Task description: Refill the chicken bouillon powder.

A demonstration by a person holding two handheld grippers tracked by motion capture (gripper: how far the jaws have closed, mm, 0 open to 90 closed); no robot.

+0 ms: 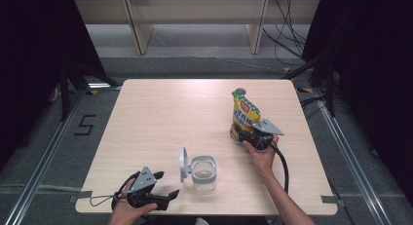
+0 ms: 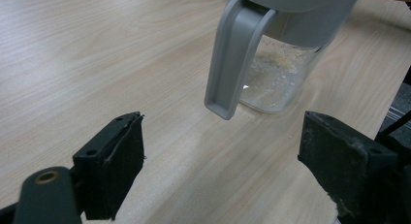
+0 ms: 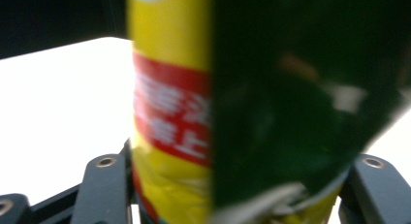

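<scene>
Right claw [image 1: 246, 136] pinches upright yellow snack bag [image 1: 244, 115] on desk [image 1: 160, 118]; left claw [image 1: 168, 186] spread beside clear jar [image 1: 203, 173].

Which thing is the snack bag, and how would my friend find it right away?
Start at the pale wooden table and look to its right side. The snack bag stands upright there, between the right gripper's jaws. It is bright yellow with a red label, unlike the clear jar nearby.

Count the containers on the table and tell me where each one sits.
2. A clear jar with its grey lid flipped open stands near the front edge, just right of the left gripper. A yellow snack bag stands upright at the right, between the right gripper jaws.
</scene>
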